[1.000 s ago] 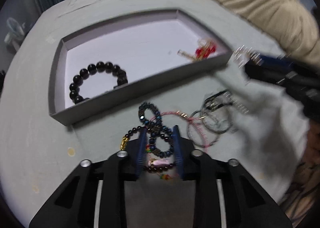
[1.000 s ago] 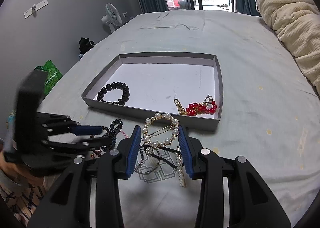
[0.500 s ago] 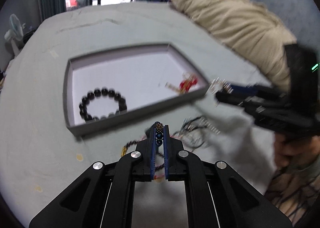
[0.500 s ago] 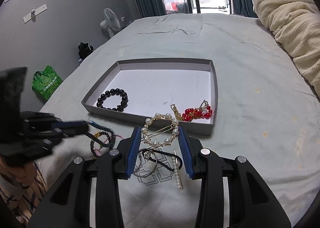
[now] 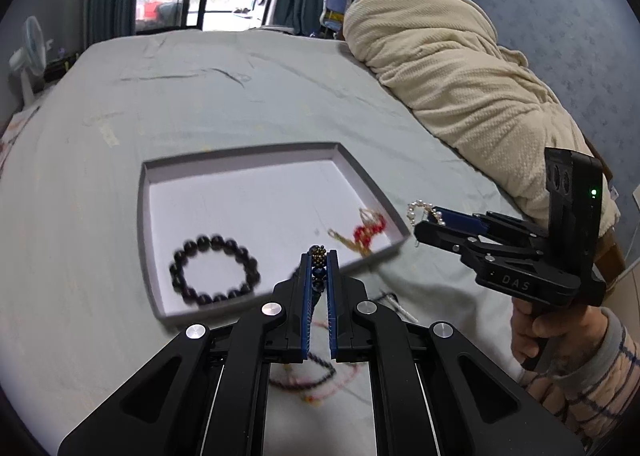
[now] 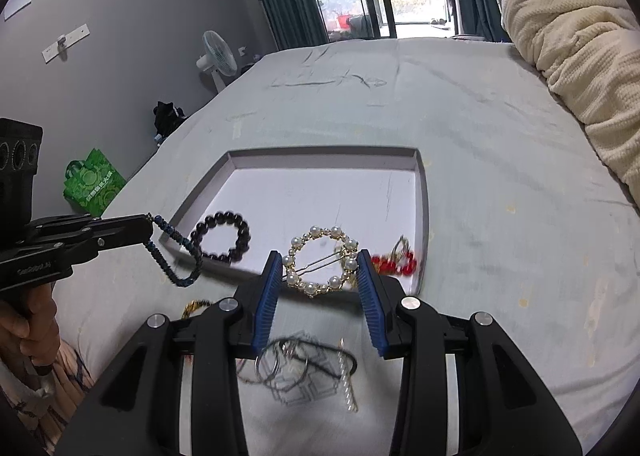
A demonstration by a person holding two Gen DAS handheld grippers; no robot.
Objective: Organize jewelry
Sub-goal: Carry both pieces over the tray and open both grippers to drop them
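My left gripper (image 5: 319, 256) is shut on a dark blue beaded bracelet (image 5: 318, 271), lifted off the bed just before the grey tray's (image 5: 146, 224) near wall. In the right wrist view the bracelet (image 6: 172, 276) hangs in a loop from the left gripper (image 6: 148, 226). My right gripper (image 6: 318, 262) is shut on a round pearl hair clip (image 6: 293, 278), held above the tray's (image 6: 424, 192) near right corner. Inside the tray lie a black bead bracelet (image 5: 188, 248) at the left and a red bead piece with a gold chain (image 5: 370, 232) at the right.
Loose jewelry lies on the bed sheet below the grippers: metal rings (image 6: 272, 368), a pearl hairpin (image 6: 348, 384), pink and dark cords (image 5: 316, 388). A cream blanket (image 5: 460, 76) is bunched at the right. A green bag (image 6: 94, 184) sits on the floor at the left.
My left gripper closed on the blue beaded bracelet and lifted it off the pile. My right gripper, still holding the pearl clip, moved slightly up and toward the tray.
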